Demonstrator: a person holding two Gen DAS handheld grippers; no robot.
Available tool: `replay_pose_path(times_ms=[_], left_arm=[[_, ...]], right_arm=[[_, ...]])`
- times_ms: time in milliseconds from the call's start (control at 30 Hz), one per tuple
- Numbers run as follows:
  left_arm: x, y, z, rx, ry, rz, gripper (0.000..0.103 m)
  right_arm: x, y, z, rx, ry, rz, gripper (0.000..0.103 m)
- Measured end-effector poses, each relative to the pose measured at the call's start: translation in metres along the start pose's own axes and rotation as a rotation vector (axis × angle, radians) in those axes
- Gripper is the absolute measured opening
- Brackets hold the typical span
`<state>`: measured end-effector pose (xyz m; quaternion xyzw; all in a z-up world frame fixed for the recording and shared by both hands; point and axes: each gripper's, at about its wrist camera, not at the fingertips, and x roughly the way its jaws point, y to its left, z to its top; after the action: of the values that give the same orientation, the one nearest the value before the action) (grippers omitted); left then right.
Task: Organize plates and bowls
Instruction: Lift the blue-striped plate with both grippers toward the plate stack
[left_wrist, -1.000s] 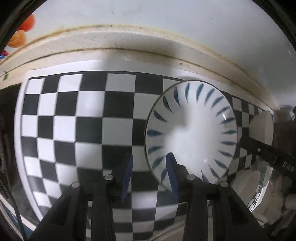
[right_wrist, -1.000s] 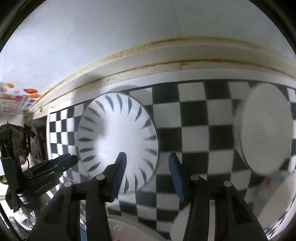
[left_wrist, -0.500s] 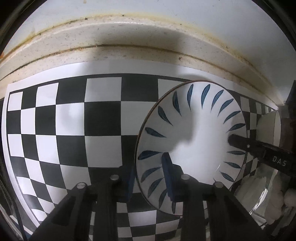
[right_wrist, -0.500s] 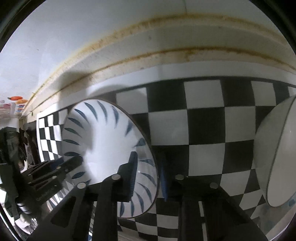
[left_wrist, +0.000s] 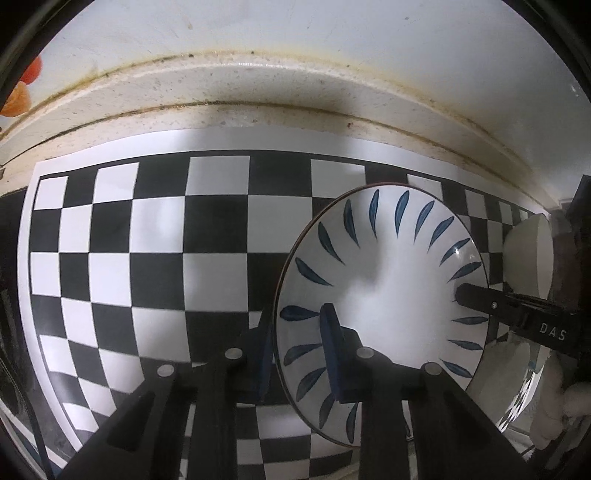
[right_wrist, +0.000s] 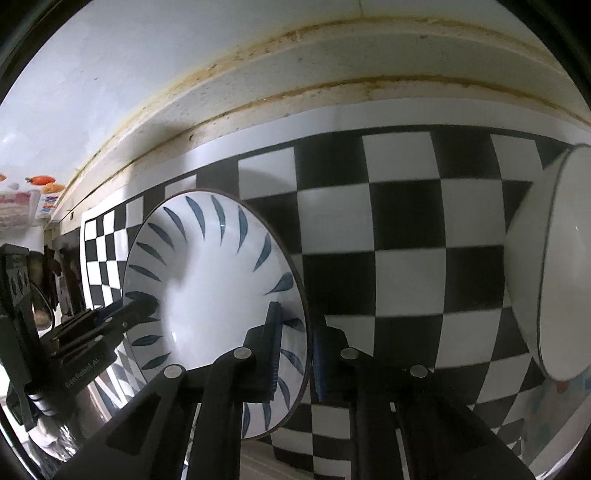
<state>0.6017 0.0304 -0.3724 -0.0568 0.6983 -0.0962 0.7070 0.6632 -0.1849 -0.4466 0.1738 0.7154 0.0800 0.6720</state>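
A white plate with blue leaf marks (left_wrist: 391, 291) is held above the checkered mat (left_wrist: 155, 266), tilted. My left gripper (left_wrist: 295, 343) is shut on its left rim, one finger under it and one on its face. My right gripper (right_wrist: 295, 350) is shut on the opposite rim of the same plate (right_wrist: 207, 295). Each gripper shows in the other's view, at the plate's far edge. A plain white bowl (right_wrist: 554, 266) stands on the mat to the right of the plate; it also shows in the left wrist view (left_wrist: 528, 254).
A stained raised ledge (left_wrist: 258, 92) and a white wall run along the back of the mat. More white dishes lie at the lower right of the left wrist view (left_wrist: 509, 373). Orange items (right_wrist: 40, 181) sit far left.
Both grippers closed on the plate's opposite rims and lifted it off the mat; it now sits tilted and closer to both cameras.
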Motion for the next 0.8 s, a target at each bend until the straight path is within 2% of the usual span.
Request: replay_pose_path(times_ms=[400, 800], left_arm=[[-0.071, -0.002, -0.034, 0.019, -0.098, -0.032, 0.021], [-0.142, -0.016, -0.095, 0.081, -0.185, -0.062, 0.021]], right_arm=[[-0.051, 0.014, -0.043, -0.037, -0.07, 0.05, 0.015], [-0.122, 0.029, -0.13, -0.06, -0.166, 0.096, 0.015]])
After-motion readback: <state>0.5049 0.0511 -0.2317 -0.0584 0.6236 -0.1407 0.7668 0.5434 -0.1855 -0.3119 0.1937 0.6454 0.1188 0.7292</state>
